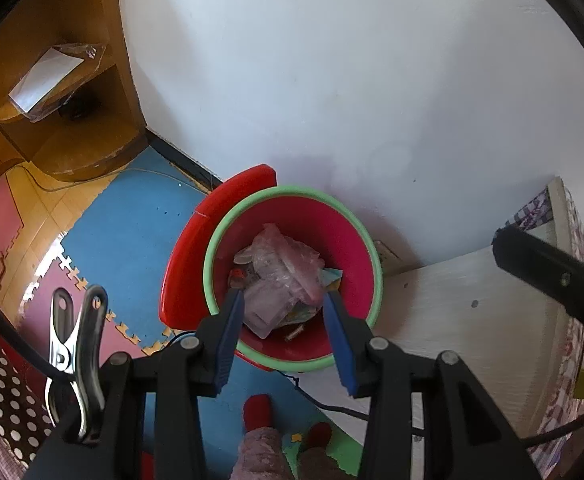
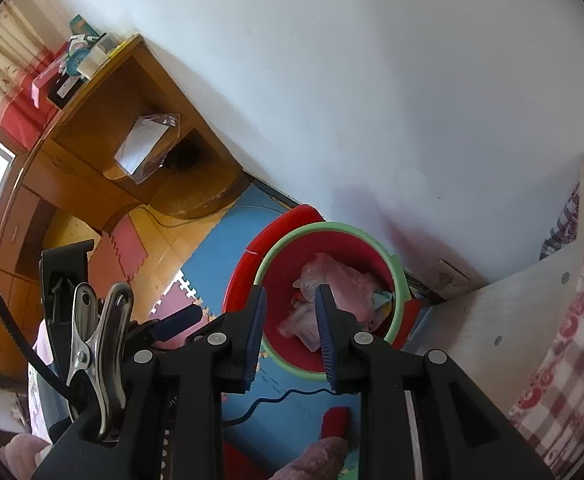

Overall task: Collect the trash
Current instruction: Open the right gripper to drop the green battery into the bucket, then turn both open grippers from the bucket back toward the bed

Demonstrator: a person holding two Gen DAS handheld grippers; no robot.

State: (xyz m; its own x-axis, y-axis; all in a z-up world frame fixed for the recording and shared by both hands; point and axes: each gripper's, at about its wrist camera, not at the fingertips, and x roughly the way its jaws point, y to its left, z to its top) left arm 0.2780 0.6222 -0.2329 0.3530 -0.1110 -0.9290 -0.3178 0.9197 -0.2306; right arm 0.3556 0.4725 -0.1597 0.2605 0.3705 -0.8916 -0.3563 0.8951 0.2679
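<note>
both my grippers hang over the bin (image 1: 365, 248), pointing steeply down into it. the bin is red inside with a green rim, standing on the blue mat (image 1: 132, 236) by the white wall (image 1: 331, 60), with its red lid (image 1: 190, 248) up behind it. the trash (image 1: 280, 276) lies inside: crumpled clear plastic, with bits of coloured paper at its edge.

my left gripper (image 1: 285, 296) is spread part way, blue pads apart, with nothing between them; the trash sits below the tips, and i can't tell if they touch it. my right gripper (image 2: 290, 292) has a narrower gap, also empty, above the bin's near-left side. a white cabinet (image 1: 471, 308) stands just right of the bin and a wooden shelf (image 2: 132, 128) further left. red socks (image 1: 256, 410) show on the mat below.
</note>
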